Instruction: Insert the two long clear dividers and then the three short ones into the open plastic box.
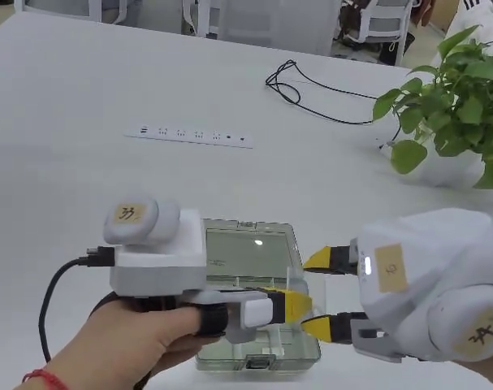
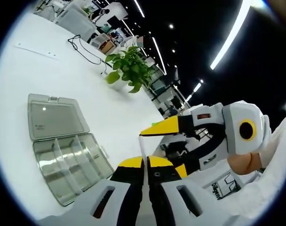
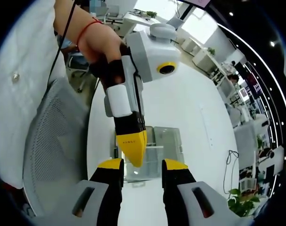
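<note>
The open clear box (image 1: 299, 353) sits on the white bench (image 1: 84, 81) close in front of the person, its lid (image 1: 250, 248) laid back flat on the far side. In the left gripper view clear dividers (image 2: 69, 165) already stand in the base and split it into compartments; how many cannot be told. The left tongs (image 1: 299, 305), held in a hand (image 1: 124, 345) with a red cord at the wrist, reach across above the base. They are pressed together on a thin clear divider (image 2: 143, 148), which is seen edge-on and sticks up from between the yellow tips. Whether this piece is long or short cannot be told. The right tongs (image 1: 311, 292) come in from the opposite side, spread wide and gripping nothing. In the right gripper view the yellow tip of the left tongs lies between the two spread jaws, with the box below it. Farther back on the bench lie a white power strip (image 1: 188, 135) and a looped black cable (image 1: 327, 93). A green plant (image 1: 453, 97) stands at the right edge.
</note>
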Demonstrator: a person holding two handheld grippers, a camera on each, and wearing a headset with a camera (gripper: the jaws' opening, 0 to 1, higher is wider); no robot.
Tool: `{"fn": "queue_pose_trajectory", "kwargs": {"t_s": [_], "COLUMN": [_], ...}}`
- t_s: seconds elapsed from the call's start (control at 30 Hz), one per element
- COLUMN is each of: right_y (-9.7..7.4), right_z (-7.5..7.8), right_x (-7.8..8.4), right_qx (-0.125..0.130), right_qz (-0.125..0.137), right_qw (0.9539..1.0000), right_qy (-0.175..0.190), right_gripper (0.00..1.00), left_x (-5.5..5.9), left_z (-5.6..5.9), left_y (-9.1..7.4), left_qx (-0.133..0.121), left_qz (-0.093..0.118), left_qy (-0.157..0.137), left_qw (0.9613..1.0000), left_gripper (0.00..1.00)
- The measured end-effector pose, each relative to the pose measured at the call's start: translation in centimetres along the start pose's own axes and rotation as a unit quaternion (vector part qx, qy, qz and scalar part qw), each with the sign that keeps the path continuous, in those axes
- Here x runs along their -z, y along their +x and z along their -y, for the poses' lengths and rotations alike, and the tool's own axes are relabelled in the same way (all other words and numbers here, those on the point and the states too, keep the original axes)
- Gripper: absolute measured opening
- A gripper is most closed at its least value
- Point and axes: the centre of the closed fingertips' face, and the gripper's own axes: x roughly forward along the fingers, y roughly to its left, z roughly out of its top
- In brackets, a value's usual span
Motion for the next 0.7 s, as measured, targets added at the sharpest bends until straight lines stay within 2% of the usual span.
{"fn": "queue_pose_trajectory", "kwargs": {"t_s": [0.07,0.1,0.13,0.2,0.23,0.27,0.37,0.4,0.5,0.57,0.6,0.67,0.7], "right_y": [0.0,0.0,0.0,-0.2,-0.4,-0.7,-1.3,-1.7,-2.3,-2.8,-3.0,-3.2,-3.4], "right_z": [0.0,0.2,0.1,0.2,0.3,0.5,1.0,1.2,1.2,0.9,0.6,0.3,0.2], "right_x": [0.0,0.0,-0.1,-0.2,-0.3,-0.4,-0.7,-0.7,-0.9,-1.0,-1.0,-1.2,-1.3], "right_qx": [0.001,0.003,0.0,-0.003,-0.003,-0.007,-0.023,-0.031,-0.061,-0.093,-0.11,-0.131,-0.143], "right_qz": [-0.001,0.0,0.002,0.009,0.012,0.021,0.05,0.061,0.082,0.096,0.102,0.11,0.115], "right_qw": [1.0,1.0,1.0,0.9999,0.9999,0.9996,0.9966,0.995,0.9904,0.9861,0.9835,0.9796,0.9771], "right_qy": [-0.004,-0.005,-0.001,0.007,0.01,0.019,0.06,0.073,0.093,0.1,0.101,0.106,0.108], "right_gripper": [0.33,0.33,0.33,0.35,0.35,0.35,0.35,0.34,0.31,0.28,0.26,0.25,0.24], "left_x": [-0.1,0.2,0.1,0.0,0.1,0.1,0.2,0.2,0.5,0.7,0.8,1.0,1.0], "left_z": [-0.1,-0.4,-0.3,-0.2,-0.2,-0.4,0.0,0.1,0.5,1.0,1.3,1.8,2.2], "left_y": [0.0,-0.1,-0.1,-0.2,-0.2,-0.3,-0.4,-0.5,-0.6,-0.7,-0.8,-1.0,-1.2], "left_qx": [-0.003,-0.009,-0.007,-0.004,-0.006,-0.01,0.0,0.004,0.012,0.028,0.036,0.05,0.059], "left_qz": [0.003,-0.003,0.003,0.002,0.0,-0.006,-0.008,-0.011,-0.02,-0.023,-0.021,-0.024,-0.023], "left_qy": [-0.001,0.01,0.011,0.009,0.021,0.046,0.07,0.086,0.126,0.159,0.179,0.211,0.24], "left_qw": [1.0,0.9999,0.9999,0.9999,0.9998,0.9989,0.9975,0.9962,0.9917,0.9866,0.983,0.9759,0.9686], "left_gripper": [0.0,0.0,0.0,0.0,0.0,0.0,0.0,0.0,0.0,0.0,0.0,0.0,0.0]}}
